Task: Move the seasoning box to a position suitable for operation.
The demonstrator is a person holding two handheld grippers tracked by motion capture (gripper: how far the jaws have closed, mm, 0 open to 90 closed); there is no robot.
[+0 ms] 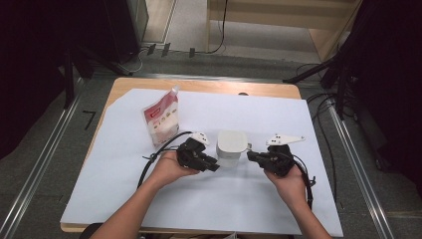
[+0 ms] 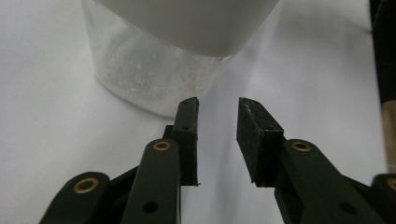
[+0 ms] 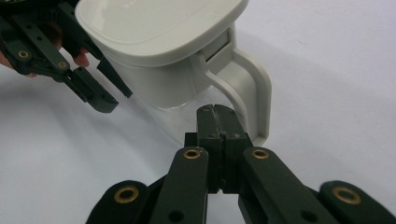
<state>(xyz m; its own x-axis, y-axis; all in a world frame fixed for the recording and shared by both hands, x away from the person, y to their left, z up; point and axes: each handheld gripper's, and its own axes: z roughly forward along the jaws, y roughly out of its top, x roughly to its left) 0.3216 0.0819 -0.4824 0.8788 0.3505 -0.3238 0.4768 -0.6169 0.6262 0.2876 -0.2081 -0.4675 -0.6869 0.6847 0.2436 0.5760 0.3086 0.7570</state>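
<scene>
White plastic caps the container (image 1: 231, 147) that stands between the two claws on the paper-covered table (image 1: 124, 199) — a grey-white lid over a clear body, with a moulded handle (image 3: 250, 95) on one side. Seen from above, the left gripper (image 1: 213, 167) sits just to the container's left, its tips close to the wall, and the right gripper (image 1: 250, 156) sits just to its right, by the handle side.

In the left gripper view the left claw's jaws stand partly apart with nothing between the pads (image 2: 189, 135); the clear wall of the container (image 2: 149, 70) is just ahead and slightly left of the tips, near but not clasped. The gap looks too narrow for the body, so this claw is probably set to steady or nudge the wall, not to clasp it.

The right claw is clenched on itself: in the right gripper view its two pads (image 3: 215, 123) meet flat, empty, directly in front of the handle and just short of it. That placement suggests the handle is the intended hold — the jaws would need to part first.

A red-and-white pouch (image 1: 162, 119) stands beyond the left gripper, well apart from the right one, untouched.
</scene>
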